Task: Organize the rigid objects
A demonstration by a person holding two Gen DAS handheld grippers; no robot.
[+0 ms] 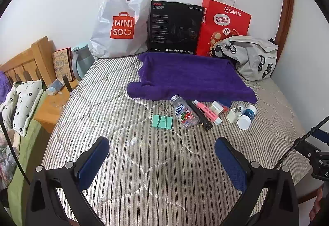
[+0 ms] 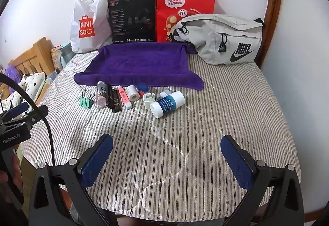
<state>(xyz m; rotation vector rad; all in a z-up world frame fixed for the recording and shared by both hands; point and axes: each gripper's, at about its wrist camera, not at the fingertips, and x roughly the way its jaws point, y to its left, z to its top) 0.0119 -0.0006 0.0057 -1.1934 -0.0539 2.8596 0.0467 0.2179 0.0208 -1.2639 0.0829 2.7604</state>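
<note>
Bright even light, soft shadows, strong fisheye edge distortion.

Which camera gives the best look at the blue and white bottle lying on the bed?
The right wrist view: the blue and white bottle lies nearer, showing its full side and label. The left wrist view shows it mostly end-on, partly hidden by the white charger plug.

Far ahead of the tongs, the white bag reads "MINISO", the black box "HECATE", the grey pouch "NIKE", and the blue-labelled bottle perhaps "ADHD".

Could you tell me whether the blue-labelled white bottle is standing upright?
No, the white bottle is tipped over, lying on its side on the striped bedcover.
</note>
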